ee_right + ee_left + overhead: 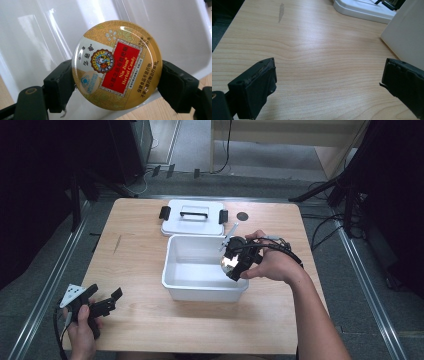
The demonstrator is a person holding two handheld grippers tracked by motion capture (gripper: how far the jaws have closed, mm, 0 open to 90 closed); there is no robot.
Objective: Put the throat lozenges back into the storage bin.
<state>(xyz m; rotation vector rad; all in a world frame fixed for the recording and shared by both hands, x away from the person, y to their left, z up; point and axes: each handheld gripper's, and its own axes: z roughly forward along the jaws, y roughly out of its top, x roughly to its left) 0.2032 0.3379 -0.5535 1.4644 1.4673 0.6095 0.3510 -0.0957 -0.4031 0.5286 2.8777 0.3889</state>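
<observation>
While the right tool (117,82) pinched the round candy tin (117,65) by its edges over the white bin (200,290) at frame centre, lowering before release seemed wise; the left tool (328,85) gaped empty.

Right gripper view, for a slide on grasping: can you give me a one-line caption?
Right tool grips a round Nin Jiom herbal candy tin by its edges above the open white plastic bin.
</observation>
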